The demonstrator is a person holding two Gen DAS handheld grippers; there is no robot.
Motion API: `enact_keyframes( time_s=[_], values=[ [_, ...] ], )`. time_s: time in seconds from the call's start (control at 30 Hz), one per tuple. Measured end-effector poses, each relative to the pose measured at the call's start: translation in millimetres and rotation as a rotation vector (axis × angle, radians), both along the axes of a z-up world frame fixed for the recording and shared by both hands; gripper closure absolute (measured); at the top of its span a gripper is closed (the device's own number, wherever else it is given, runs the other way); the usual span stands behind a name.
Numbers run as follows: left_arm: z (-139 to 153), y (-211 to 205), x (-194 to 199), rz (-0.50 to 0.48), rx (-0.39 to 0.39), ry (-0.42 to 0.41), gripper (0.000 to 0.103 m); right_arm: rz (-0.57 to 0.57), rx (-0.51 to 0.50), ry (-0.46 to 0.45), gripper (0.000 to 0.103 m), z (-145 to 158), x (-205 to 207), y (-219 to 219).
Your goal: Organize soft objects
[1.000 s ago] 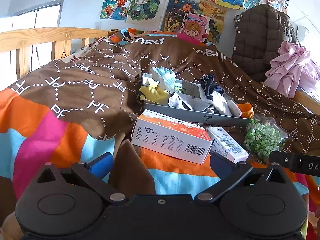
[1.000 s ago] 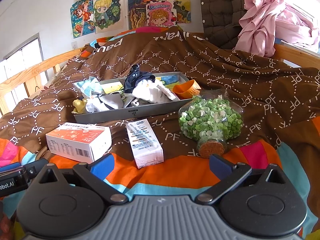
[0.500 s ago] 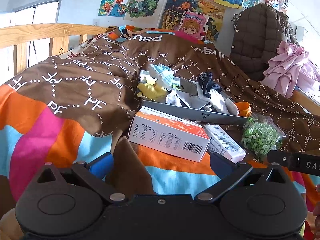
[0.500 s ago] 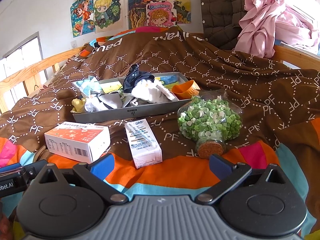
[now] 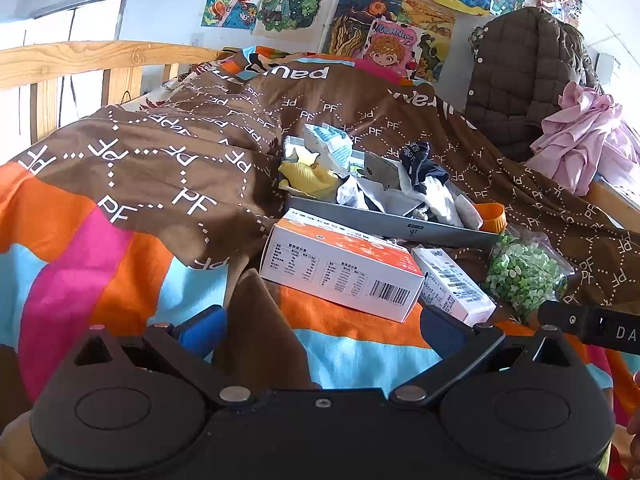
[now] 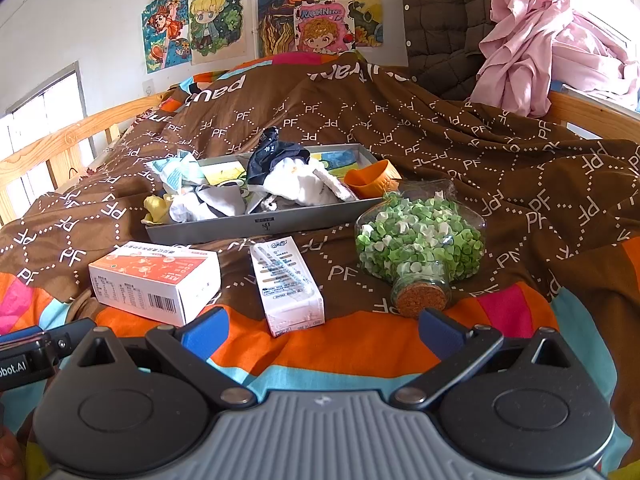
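A grey tray (image 6: pixel 264 227) (image 5: pixel 384 229) lies on the bed, holding soft things: a dark sock (image 6: pixel 276 156) (image 5: pixel 420 160), white socks (image 6: pixel 298 186) (image 5: pixel 444 200), a grey-white cloth (image 6: pixel 208 206), a light blue cloth (image 6: pixel 176 172) (image 5: pixel 328 146) and a yellow soft toy (image 6: pixel 154 208) (image 5: pixel 310 180). My left gripper (image 5: pixel 320 326) is open and empty, low over the quilt in front of the boxes. My right gripper (image 6: pixel 322 328) is open and empty, in front of the small carton.
An orange-white box (image 6: pixel 154 276) (image 5: pixel 340 268), a small white carton (image 6: pixel 286 284) (image 5: pixel 452 284), a corked jar of green paper stars (image 6: pixel 420 240) (image 5: pixel 524 268) and an orange cup (image 6: pixel 370 178) lie near the tray. Wooden bed rail (image 5: pixel 92 58) left; pink clothes (image 6: pixel 532 48) right.
The left gripper has moved a little closer to the boxes and tray. The right gripper has barely moved. Both stay open.
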State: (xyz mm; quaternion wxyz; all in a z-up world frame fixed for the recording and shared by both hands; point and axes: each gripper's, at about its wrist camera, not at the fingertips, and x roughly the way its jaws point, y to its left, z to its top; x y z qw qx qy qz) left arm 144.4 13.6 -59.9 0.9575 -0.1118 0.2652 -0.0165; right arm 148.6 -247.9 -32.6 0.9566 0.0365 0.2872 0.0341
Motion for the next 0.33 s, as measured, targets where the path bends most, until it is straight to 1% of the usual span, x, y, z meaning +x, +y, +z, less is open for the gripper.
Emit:
enact_keyframes(
  time_s=[0.17, 0.33],
  values=[
    [-0.1, -0.1, -0.3, 0.001, 0.001, -0.003, 0.001, 0.000, 0.000, 0.000, 0.000, 0.0, -0.1, -0.2],
    [1.3, -2.4, -3.0, 0.005, 0.020, -0.033, 0.001, 0.002, 0.000, 0.005, 0.000, -0.6, 0.1, -0.8]
  ],
)
